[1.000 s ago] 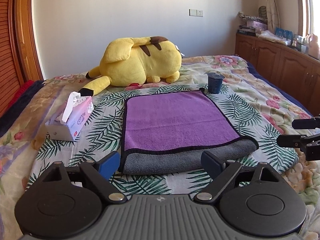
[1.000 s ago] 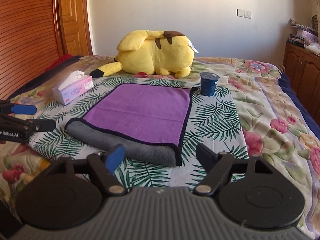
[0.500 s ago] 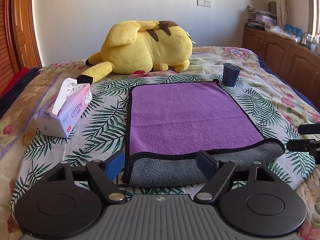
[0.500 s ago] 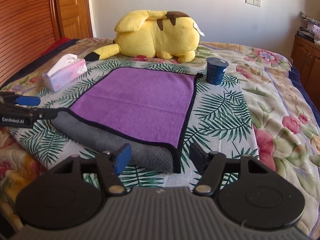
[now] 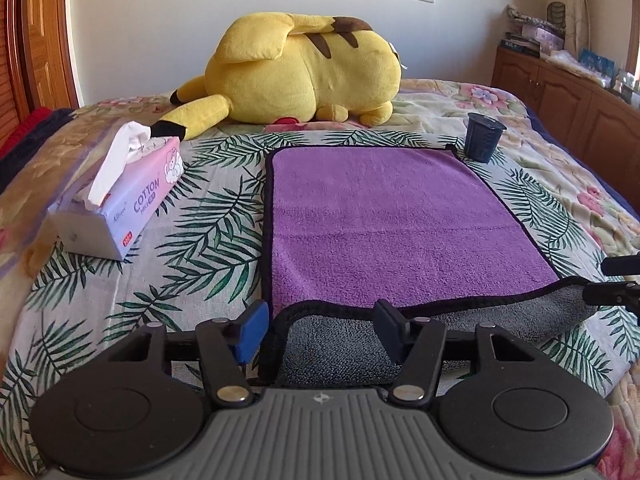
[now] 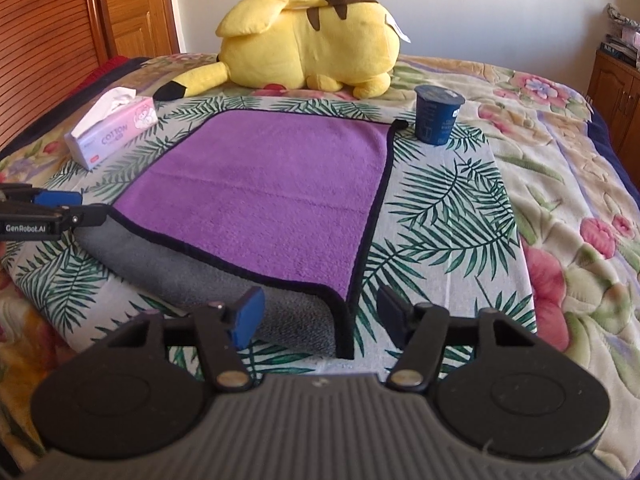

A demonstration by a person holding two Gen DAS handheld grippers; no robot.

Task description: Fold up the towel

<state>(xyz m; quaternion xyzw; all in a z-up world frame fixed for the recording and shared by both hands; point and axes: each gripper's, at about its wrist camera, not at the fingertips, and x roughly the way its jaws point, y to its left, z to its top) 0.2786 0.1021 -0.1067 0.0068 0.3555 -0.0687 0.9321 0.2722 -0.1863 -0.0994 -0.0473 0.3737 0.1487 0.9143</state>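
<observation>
Moving in closer than a moment ago, left tongs (image 5: 318, 330) and right tongs (image 6: 320, 318), both wide open, gripping nothing. Lying flat mid-frame on the bed (image 6: 520, 200), purple towel (image 5: 380, 220), near edge rolled over grey. Getting ready to grab 2 near corners.

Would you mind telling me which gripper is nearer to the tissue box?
Left. The left gripper sits at the towel's near corner on the tissue box's side; the right gripper is at the opposite near corner.

This is a bedroom at home, with a big bed (image 5: 520, 120), a yellow stuffed toy (image 5: 304, 72) and wooden cupboards (image 5: 560, 96).
</observation>
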